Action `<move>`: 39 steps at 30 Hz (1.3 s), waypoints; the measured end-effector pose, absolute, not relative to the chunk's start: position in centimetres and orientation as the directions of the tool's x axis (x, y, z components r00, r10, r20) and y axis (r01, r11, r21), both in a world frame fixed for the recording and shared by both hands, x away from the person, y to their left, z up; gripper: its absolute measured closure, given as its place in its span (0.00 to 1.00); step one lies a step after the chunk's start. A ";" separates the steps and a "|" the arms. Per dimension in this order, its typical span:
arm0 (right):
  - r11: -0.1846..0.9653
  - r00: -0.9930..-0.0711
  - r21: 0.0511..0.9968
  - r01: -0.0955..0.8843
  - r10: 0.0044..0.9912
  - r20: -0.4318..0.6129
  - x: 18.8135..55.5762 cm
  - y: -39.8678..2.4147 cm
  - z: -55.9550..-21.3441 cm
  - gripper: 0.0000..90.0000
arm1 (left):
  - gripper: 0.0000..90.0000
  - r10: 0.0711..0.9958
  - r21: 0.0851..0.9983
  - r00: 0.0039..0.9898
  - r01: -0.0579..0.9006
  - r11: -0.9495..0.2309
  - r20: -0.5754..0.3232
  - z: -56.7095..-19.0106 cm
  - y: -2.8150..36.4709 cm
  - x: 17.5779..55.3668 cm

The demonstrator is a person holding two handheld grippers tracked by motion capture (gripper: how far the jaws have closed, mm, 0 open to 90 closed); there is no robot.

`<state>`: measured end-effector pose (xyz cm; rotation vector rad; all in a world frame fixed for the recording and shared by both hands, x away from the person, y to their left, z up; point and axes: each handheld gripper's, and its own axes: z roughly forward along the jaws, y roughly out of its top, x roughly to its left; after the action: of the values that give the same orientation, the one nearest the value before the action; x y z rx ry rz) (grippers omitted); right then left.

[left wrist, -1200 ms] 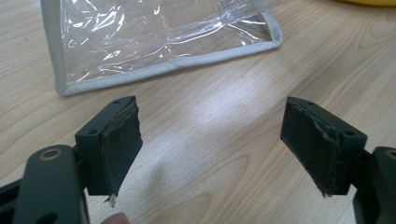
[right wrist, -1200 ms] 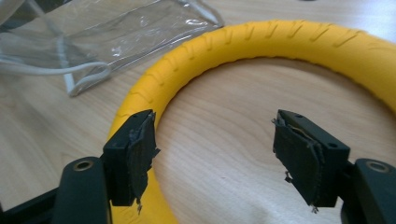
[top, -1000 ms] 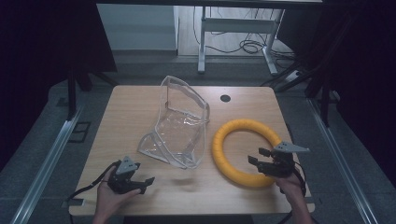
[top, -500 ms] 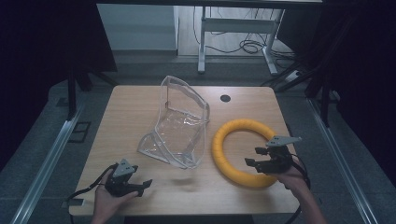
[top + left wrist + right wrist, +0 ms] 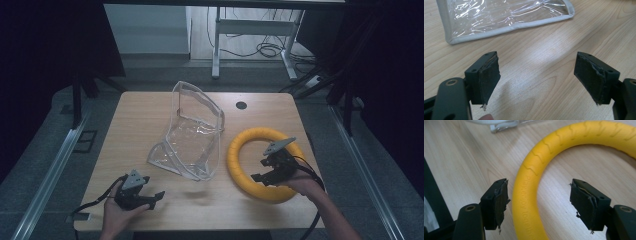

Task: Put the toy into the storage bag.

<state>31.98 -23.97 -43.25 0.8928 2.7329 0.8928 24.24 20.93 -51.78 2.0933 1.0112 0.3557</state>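
Right hand-held gripper (image 5: pixel 264 170) is over the near part of the yellow ring (image 5: pixel 240 155), and its jaws have just been opening. They now stand wide with the ring's band running between them on the counter (image 5: pixel 145 120), pads off it. The ring's far arc curves away ahead of that gripper. Left hand-held gripper (image 5: pixel 156 198) sits low over bare wood, jaws wide with nothing in them. Just ahead of it lies the clear plastic bag (image 5: pixel 192 135), between the two grippers.

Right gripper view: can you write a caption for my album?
Open right gripper poised over the near bend of a yellow ring on the wooden table.
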 end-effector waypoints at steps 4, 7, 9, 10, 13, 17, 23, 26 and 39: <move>0.674 -0.823 0.540 0.504 0.565 0.062 32.1 -23.3 -43.6 0.35 | 0.23 0.760 0.742 0.645 0.546 -0.390 -0.076 -51.8 20.9 24.3; 0.703 -0.828 0.497 0.509 0.557 0.061 32.1 -22.6 -44.3 0.34 | 0.23 0.760 0.745 0.646 0.543 -0.388 -0.075 -51.9 20.8 24.3; 0.736 -0.843 0.454 0.502 0.535 0.064 32.0 -21.6 -45.0 0.34 | 0.23 0.759 0.745 0.647 0.542 -0.389 -0.074 -51.9 20.8 24.3; 0.736 -0.843 0.454 0.502 0.535 0.064 32.0 -21.6 -45.0 0.34 | 0.23 0.759 0.744 0.647 0.543 -0.390 -0.074 -52.0 20.8 24.3; 0.767 -0.854 0.411 0.492 0.517 0.056 32.0 -20.8 -45.7 0.35 | 0.23 0.759 0.742 0.648 0.543 -0.393 -0.072 -52.1 20.7 24.3; 0.800 -0.863 0.351 0.486 0.503 0.047 32.1 -20.2 -46.5 0.35 | 0.23 0.759 0.741 0.647 0.544 -0.393 -0.072 -52.1 20.7 24.3; 0.842 -0.873 0.260 0.473 0.489 0.005 32.3 -19.2 -48.0 0.36 | 0.23 0.760 0.740 0.646 0.544 -0.396 -0.068 -52.1 20.7 24.3; 0.850 -0.875 0.235 0.471 0.484 0.003 32.5 -18.9 -48.3 0.37 | 0.23 0.760 0.739 0.646 0.544 -0.398 -0.066 -52.1 20.7 24.3; 0.872 -0.880 0.139 0.470 0.475 -0.001 32.9 -17.8 -49.7 0.55 | 0.23 0.761 0.738 0.646 0.541 -0.402 -0.059 -52.2 20.6 24.2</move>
<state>32.94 -17.82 -49.73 0.7588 3.0053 0.2090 24.24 20.65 -52.17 2.1076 1.0085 0.3708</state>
